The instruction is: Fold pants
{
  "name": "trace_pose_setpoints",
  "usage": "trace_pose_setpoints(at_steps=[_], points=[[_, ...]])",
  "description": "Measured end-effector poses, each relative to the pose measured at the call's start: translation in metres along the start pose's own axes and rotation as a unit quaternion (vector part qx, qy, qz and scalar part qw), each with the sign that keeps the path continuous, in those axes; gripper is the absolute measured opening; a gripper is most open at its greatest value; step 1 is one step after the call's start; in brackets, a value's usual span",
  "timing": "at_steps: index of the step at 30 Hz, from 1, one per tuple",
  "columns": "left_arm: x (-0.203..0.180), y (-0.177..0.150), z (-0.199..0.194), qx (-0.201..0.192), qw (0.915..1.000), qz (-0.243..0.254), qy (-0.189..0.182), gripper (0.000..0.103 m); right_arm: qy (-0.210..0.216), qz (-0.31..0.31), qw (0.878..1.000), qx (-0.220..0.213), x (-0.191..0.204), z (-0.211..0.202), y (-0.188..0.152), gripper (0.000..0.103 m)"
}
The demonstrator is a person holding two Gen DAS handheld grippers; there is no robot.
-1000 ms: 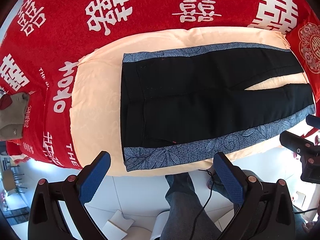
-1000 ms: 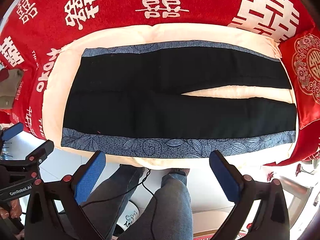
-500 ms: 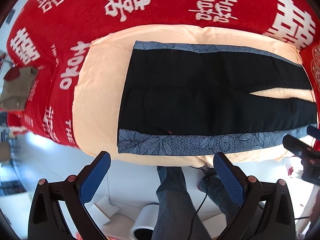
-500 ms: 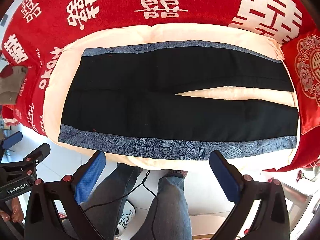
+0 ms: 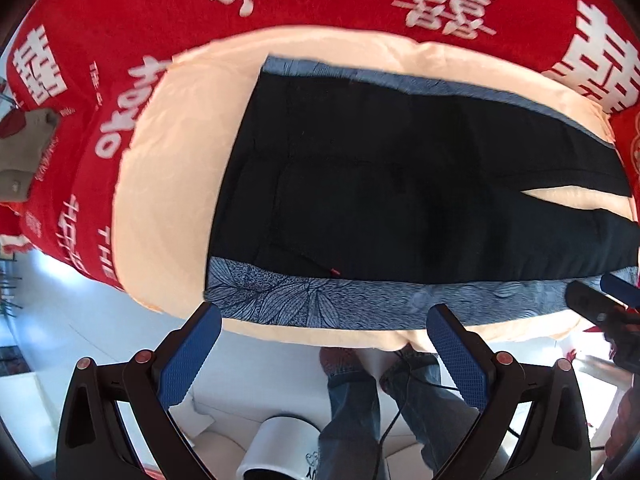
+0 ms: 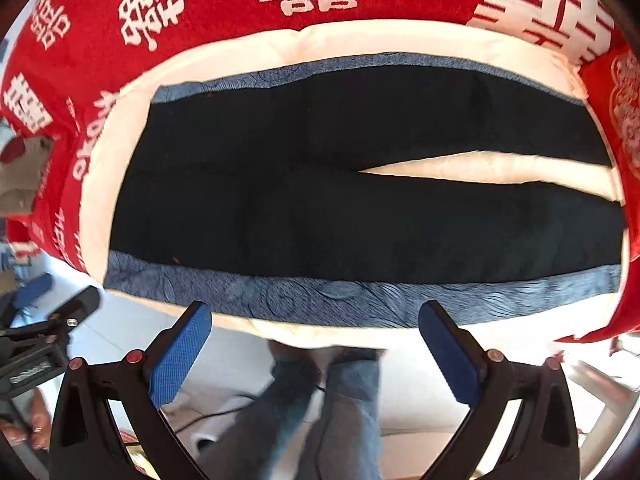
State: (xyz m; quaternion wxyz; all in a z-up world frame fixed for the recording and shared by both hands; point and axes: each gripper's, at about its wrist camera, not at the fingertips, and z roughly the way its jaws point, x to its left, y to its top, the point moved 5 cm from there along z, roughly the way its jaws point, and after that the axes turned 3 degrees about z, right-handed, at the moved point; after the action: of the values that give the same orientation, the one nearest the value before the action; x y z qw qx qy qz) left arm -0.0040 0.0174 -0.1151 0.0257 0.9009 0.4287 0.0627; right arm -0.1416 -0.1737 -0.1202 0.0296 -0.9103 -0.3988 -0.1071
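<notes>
Both tongs, left [image 5: 322, 322] and right [image 6: 314, 320], spread wide, hover just short of the pants' [image 6: 360, 208] near patterned edge on a cushion [image 5: 168, 184].

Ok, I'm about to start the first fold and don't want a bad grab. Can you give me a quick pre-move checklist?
1. Pants lie flat and spread on the cream cushion: ok.
2. Legs separated, not crossed: ok.
3. Left tool open and empty: ok.
4. Right tool open and empty: ok.
5. Near patterned side stripe exposed for a grab: ok.
6. Either tool touching the fabric yet: cannot tell.
</notes>
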Motion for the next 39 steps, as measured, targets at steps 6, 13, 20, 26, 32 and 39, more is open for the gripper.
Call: trace_pose_setpoints(at_steps=[6, 13, 20, 26, 32, 39], points=[[0.025, -0.014, 0.051, 0.009, 0.9986, -0.031, -0.041, 0.103, 0.157, 0.052, 0.986, 0.014, 0.018, 0.043, -0.011, 0.103], [0.044, -0.037, 0.088, -0.013, 0.9912, -0.065, -0.114, 0.103, 0.293, 0.105, 0.948, 0.059, 0.039, 0.107, -0.054, 0.102], [0.037, -0.056, 0.119, -0.010, 0.9819, -0.077, -0.172, 0.095, 0.309, 0.167, 0.934, 0.071, 0.016, 0.161, -0.084, 0.079], [0.032, -0.059, 0.139, 0.003, 0.9723, -0.106, -0.208, 0.095, 0.386, 0.261, 0.884, 0.043, -0.001, 0.173, -0.071, 0.031], [0.049, -0.032, 0.136, -0.025, 0.9434, -0.202, -0.261, 0.095, 0.403, 0.231, 0.885, 0.028, 0.014, 0.142, -0.066, 0.012], [0.048, -0.009, 0.147, -0.017, 0.9477, -0.203, -0.246, 0.048, 0.375, 0.209, 0.902, 0.046, 0.006, 0.148, -0.068, 0.019]])
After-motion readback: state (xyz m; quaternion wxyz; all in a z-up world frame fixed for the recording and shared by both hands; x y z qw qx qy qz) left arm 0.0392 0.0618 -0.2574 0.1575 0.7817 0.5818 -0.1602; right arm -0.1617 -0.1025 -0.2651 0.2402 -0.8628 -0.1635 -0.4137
